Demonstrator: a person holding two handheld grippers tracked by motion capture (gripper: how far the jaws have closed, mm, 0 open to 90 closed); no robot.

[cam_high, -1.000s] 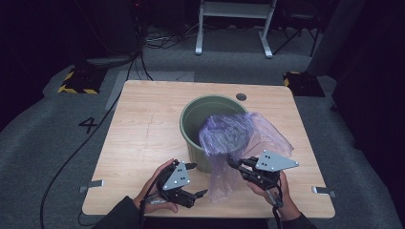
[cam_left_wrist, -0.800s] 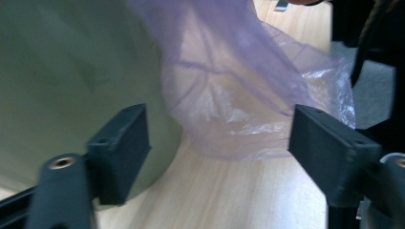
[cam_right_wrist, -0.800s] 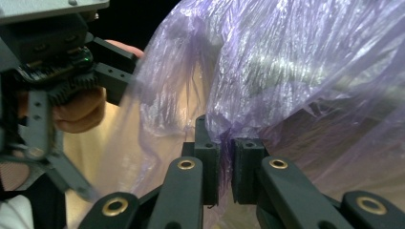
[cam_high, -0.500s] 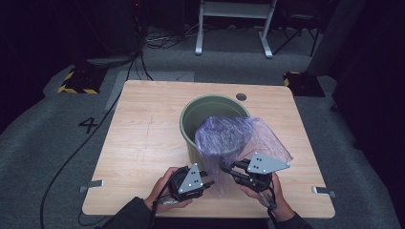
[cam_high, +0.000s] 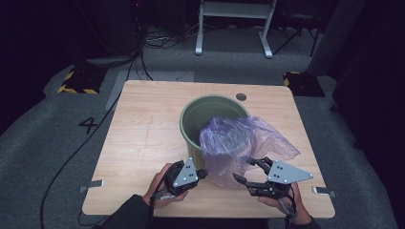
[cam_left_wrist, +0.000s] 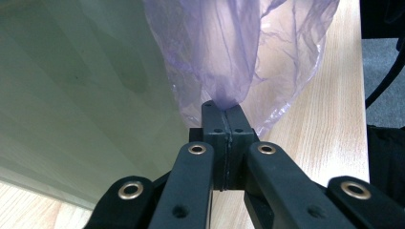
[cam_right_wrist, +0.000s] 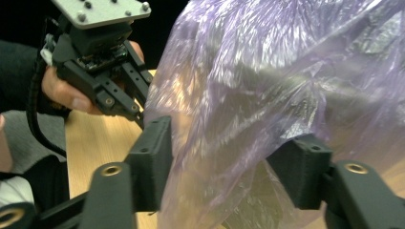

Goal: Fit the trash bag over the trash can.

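High view: left gripper (cam_high: 203,173) jaws have just clamped the purple bag (cam_high: 239,143); right gripper (cam_high: 244,171) jaws have just opened around it. One pinch could slip, tugging the bin (cam_high: 191,129).

Glossy crinkled plastic bag (cam_high: 241,143), matt bin (cam_high: 193,126), wood-grain table (cam_high: 143,138)

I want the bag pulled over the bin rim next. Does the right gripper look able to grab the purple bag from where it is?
Probably yes: the right gripper has just opened its jaws, and the purple bag already hangs between them, unobstructed.
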